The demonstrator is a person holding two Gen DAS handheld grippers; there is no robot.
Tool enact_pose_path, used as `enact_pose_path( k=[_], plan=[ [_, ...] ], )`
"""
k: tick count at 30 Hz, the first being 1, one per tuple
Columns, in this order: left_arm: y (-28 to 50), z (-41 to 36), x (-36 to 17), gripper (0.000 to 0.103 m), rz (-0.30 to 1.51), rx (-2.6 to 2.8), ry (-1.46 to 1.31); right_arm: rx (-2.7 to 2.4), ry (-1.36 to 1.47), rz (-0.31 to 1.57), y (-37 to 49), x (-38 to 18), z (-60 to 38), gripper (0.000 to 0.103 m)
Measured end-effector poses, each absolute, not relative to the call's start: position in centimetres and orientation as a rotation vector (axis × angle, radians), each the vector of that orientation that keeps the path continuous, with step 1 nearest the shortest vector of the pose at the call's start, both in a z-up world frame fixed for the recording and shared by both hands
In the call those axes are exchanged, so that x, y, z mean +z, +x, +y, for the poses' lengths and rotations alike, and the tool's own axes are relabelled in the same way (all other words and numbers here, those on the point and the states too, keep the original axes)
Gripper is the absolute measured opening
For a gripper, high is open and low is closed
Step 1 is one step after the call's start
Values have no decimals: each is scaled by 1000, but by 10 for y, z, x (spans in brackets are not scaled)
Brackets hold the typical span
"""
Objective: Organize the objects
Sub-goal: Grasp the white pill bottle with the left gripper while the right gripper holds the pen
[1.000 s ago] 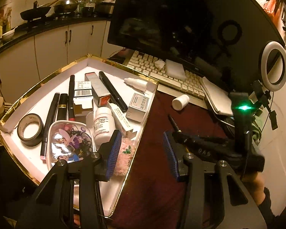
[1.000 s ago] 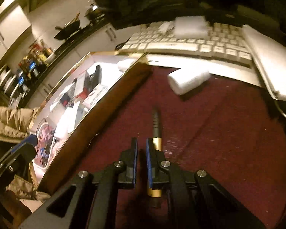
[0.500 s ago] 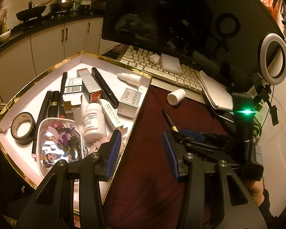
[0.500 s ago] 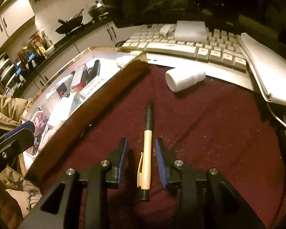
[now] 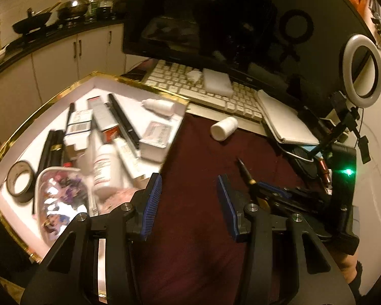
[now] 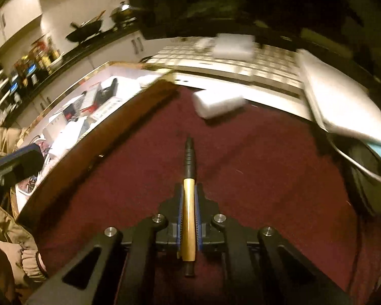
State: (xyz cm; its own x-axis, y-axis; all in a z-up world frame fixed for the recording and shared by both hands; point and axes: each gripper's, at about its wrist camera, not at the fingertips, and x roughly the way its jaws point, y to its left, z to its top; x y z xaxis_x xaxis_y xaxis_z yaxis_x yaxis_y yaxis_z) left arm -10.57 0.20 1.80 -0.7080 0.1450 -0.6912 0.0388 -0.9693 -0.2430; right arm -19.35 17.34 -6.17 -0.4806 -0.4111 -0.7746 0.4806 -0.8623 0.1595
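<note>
1. Gripping a gold-and-black pen (image 6: 189,203), the right tongs (image 6: 189,195) are closed on its gold barrel, pads pressing from both sides; the pen's long axis runs straight ahead along the fingers, black tip forward, clip end trailing behind the pads.

2. Standing apart with nothing between their blue pads, the left tongs (image 5: 189,198) hover over the dark red worktop (image 5: 203,241), just beside the gold-edged tray (image 5: 63,94).

3. Lying to the left of the held pen, the tray has its brown outer wall between pen and white interior. The right hand has the pen, so any placing would, by my judgement, mean carrying it left and over that wall, probably turned to lie alongside the long dark sticks already inside.

4. Crowding the tray are a tape roll (image 5: 19,184), a white bottle (image 5: 105,170), small boxes and a clear pouch of trinkets (image 5: 61,200); free floor looks scarce.

5. Resting on its side on the worktop ahead of the pen, near the keyboard (image 5: 216,94), a small white bottle (image 5: 223,128) remains outside the tray.

6. Blurring smears the labels and much of the tray's contents in both views; the left tongs' fingers hide the tray's near corner, and the right tongs appear only partly in the left view.
</note>
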Motion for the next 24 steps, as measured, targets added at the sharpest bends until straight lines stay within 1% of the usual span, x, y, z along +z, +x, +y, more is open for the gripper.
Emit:
enact_pose_path(
  k=[7, 9, 15, 18, 24],
  plan=[
    [-150, 30, 16, 44, -329, 2766, -1184, -2396, 1213, -38, -202, -70, 224, 6],
    [-167, 38, 17, 45, -310, 2752, -1191, -2379, 1197, -127, -204, -70, 232, 6],
    [-220, 56, 2, 46, -189, 2679, -1291, -2382, 1198, -260, -213, -74, 249, 6],
    [-240, 60, -3, 46, -138, 2661, -1299, -2370, 1201, -299, -214, -74, 253, 6],
    [-280, 70, -20, 46, -90, 2581, -1393, -2361, 1205, -307, -217, -76, 253, 6]
  ],
)
